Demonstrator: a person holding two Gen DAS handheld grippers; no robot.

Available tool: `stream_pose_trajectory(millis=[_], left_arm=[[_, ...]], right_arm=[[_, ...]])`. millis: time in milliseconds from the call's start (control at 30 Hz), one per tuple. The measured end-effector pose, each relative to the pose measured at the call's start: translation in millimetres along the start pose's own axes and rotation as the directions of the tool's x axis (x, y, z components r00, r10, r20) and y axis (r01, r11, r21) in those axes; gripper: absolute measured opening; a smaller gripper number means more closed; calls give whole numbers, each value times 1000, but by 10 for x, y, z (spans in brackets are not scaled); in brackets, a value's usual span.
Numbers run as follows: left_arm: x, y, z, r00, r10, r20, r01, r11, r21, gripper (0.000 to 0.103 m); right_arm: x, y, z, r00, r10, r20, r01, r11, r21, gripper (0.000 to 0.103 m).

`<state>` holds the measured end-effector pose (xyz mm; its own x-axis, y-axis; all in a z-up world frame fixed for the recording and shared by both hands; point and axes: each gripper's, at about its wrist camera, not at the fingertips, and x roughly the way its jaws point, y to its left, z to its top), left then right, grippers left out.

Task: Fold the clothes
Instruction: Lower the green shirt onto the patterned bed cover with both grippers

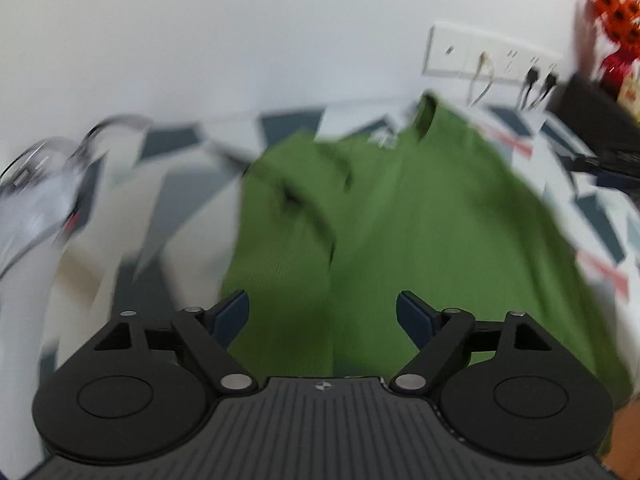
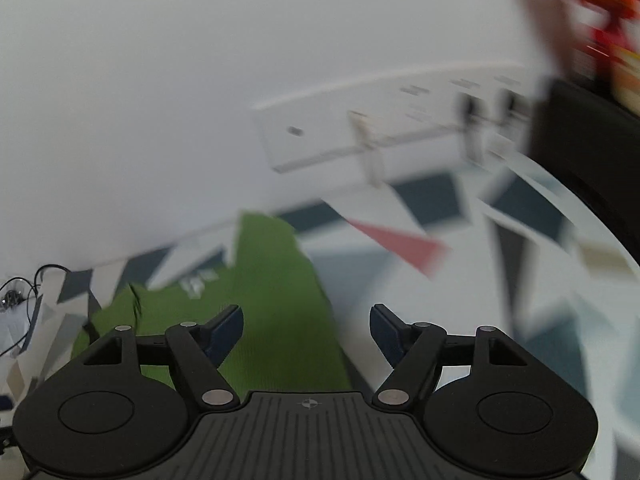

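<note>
A green knitted sweater (image 1: 400,216) lies spread on a surface covered with a cloth of white, dark blue and red triangles (image 1: 180,200). Its collar with a white label points toward the far wall, and its left side is folded over the body. My left gripper (image 1: 323,312) hovers over the sweater's near part, open, with nothing between its blue pads. In the right wrist view the sweater (image 2: 272,304) fills the lower left. My right gripper (image 2: 306,330) stands open over the sweater's right edge, nothing pinched. Both views are blurred.
A white socket strip (image 1: 492,58) with plugged cables sits on the wall behind. Red-orange flowers (image 1: 616,16) and a black object (image 1: 592,120) stand at the far right. A clear wire-framed thing (image 1: 36,192) lies at the left.
</note>
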<state>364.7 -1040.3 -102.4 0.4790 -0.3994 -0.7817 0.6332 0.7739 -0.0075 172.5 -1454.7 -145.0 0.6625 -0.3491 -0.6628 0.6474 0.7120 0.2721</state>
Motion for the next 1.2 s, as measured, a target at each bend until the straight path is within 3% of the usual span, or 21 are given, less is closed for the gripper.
stream_pose_trajectory(millis=[133,300,400,467,500,533,567,600,700,800,967,1067,1200], left_arm=[[-81,-17,-589,996,90,-20,-90,996,-1,84],[-188,39,-930,987,108,-115,-111,994,-21,84],[-191,48,-1062,983,122,-140,-123,992,6,84],[-169,45,-1147,981,121,-151,-119,993,23,83],[-184,52,-1187,986,100,-134,-98,995,14,71],[-201,77,-1209,990,63,-125,-64,998,-3,62],[-226,102,-1214,992,49,-120,-53,998,-25,40],[-242,111,-1200,990,68,-121,-72,997,-32,10],[-314,253,-1146,993,45,-112,-59,991,-124,10],[-470,410,-1052,995,70,-68,-83,975,-207,10],[-859,565,-707,992,93,81,-69,962,-264,10],[-1043,614,-434,981,101,166,-50,957,-286,10],[-1081,600,-33,961,123,249,-56,964,-259,10]], right_arm=[[-538,-204,-751,993,-80,-82,84,996,43,65],[-803,-245,-1477,972,-130,-195,139,990,31,60],[-857,-158,-1657,970,-138,-202,139,990,-9,52],[-871,-91,-1718,970,-140,-198,134,990,-43,36],[-874,-73,-1722,972,-132,-193,126,991,-41,30],[-874,-67,-1718,974,-117,-192,113,993,-29,18],[-870,-81,-1700,976,-91,-199,92,996,-3,6],[-879,-98,-1670,978,-76,-196,82,996,23,6],[-980,-168,-1486,985,-99,-138,112,989,92,5],[-1192,-245,-1148,990,-142,-7,141,980,140,5],[-1460,-346,-613,969,-184,165,150,968,201,4],[-1479,-382,-390,964,-186,190,144,966,216,4],[-1430,-374,-339,978,-146,149,113,971,211,4]])
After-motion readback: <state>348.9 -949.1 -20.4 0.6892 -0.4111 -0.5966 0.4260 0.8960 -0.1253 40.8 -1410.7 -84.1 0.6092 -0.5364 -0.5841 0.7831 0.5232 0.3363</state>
